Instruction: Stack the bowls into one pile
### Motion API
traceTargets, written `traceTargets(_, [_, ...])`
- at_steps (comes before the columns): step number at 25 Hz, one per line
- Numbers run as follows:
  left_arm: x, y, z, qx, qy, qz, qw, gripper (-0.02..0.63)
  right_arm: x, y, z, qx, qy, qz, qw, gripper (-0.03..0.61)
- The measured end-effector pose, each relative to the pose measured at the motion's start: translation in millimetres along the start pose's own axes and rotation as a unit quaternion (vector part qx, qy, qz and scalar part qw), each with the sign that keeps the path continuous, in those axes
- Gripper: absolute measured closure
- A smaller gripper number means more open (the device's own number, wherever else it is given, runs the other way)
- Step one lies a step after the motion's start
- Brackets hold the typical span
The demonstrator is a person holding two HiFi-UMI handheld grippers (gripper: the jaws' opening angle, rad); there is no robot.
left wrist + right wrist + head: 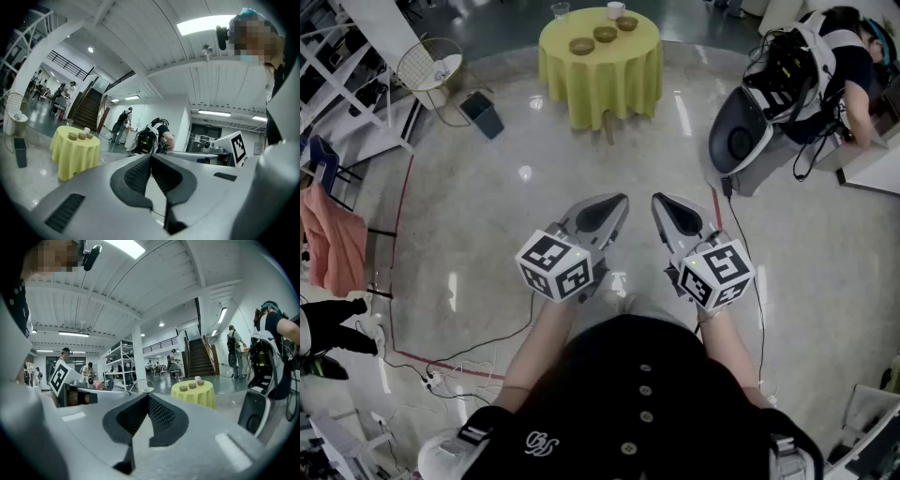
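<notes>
The bowls (pixel 605 34) sit apart in a row on the yellow-clothed round table (pixel 600 94), well ahead of us. We judge them small, stiff and light (material too distant to tell), so we would pinch one by its rim. Our left gripper (pixel 617 201) and right gripper (pixel 660 199) both have their jaws pressed together on nothing.

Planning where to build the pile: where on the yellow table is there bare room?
The near side of the tablecloth, in front of the diagonal row of three bowls, is bare, widest at right. The far edge is crowded: a glass and a white cup stand behind the bowls.
</notes>
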State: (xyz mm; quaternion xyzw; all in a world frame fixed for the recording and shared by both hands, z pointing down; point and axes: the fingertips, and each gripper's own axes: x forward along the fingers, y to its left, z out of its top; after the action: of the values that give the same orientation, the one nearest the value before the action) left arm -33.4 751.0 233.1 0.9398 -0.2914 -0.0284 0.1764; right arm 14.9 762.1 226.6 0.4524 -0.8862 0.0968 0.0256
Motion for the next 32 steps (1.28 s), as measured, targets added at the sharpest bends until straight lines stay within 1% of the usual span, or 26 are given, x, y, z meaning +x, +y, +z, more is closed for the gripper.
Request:
traceTargets(5, [3.3, 6.1, 2.2, 0.002, -0.005, 0.001, 1.0000, 0.603, 7.5, -2.6, -1.5, -0.003, -0.001, 0.002, 1.000, 0.577])
traceTargets(11, [4.7, 13.4, 7.6, -0.005, -0.007, -0.003, 1.0000, 0.603, 17.9, -3.5, 1.7, -0.003, -0.001, -0.002, 1.000, 0.577])
traceTargets(15, [5.6, 22.2, 8.6, -0.005, -0.007, -0.007, 0.9999, 0.603, 24.1, -11.3, 7.3, 0.015, -0.031, -0.021, 0.999, 0.577])
traceTargets(20, [5.7, 36.5, 10.9, -0.006, -0.004, -0.014, 0.9999, 0.603, 33.2, -14.1, 3.9, 0.010, -0.029, -0.033, 0.999, 0.577])
traceTargets(25, [14.6, 52.2, 10.8, -0.001, 0.004, -0.020, 0.9998, 0.603, 36.4, -28.1, 1.9, 0.022, -0.055, -0.068, 0.996, 0.577])
traceTargets(28, [21.6, 67.0, 13.6, -0.003, 0.004, -0.017, 0.9998, 0.603, 50.2, -38.9, -4.2, 0.028, -0.047, -0.067, 0.996, 0.577])
traceTargets(32, [30.6, 91.9, 13.3, -0.017, 0.012, -0.008, 0.9997, 0.603, 73.5, -57.7, -9.9, 0.032, -0.036, -0.069, 0.996, 0.577])
